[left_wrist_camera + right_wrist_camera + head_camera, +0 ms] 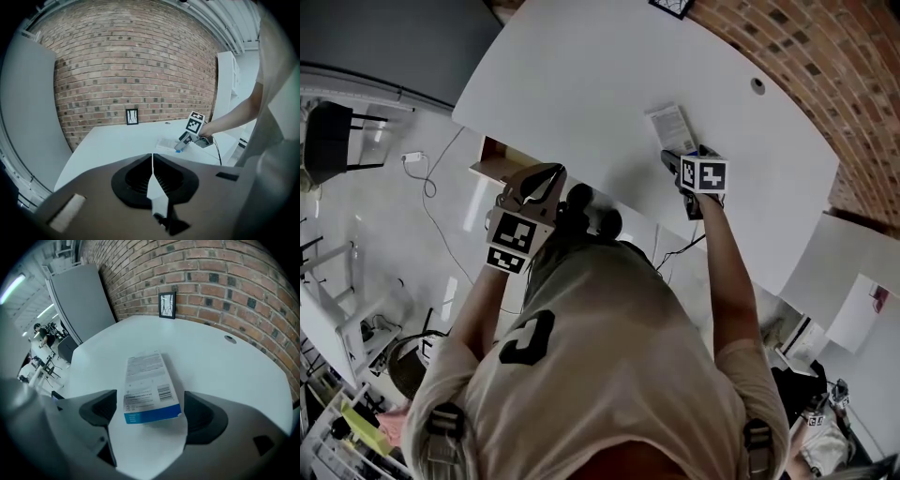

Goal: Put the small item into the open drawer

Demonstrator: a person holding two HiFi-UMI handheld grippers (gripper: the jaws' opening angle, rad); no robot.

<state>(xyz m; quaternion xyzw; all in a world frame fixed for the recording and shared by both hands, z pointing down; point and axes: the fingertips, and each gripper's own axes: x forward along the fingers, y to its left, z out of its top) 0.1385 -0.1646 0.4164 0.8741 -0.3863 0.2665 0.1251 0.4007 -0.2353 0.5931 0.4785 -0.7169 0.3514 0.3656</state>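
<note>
A small white box with a blue end (pixel 671 125) (pixel 147 385) lies flat on the white table (pixel 581 75), near its front edge. My right gripper (pixel 673 157) (pixel 151 412) is tilted down over it and stands open. The box's near end lies between the two pads with a gap on each side. My left gripper (pixel 546 178) (pixel 152 161) is shut with nothing in it, held off the table's front edge beside the open wooden drawer (pixel 499 159). The left gripper view shows the box (pixel 168 143) and the right gripper (pixel 180 147) from afar.
A small framed picture (pixel 167 304) (pixel 132 116) leans against the brick wall at the table's back. A round cable hole (pixel 229 339) (pixel 757 84) is in the tabletop to the right. A dark chair (pixel 333 136) and a cable lie on the floor at left.
</note>
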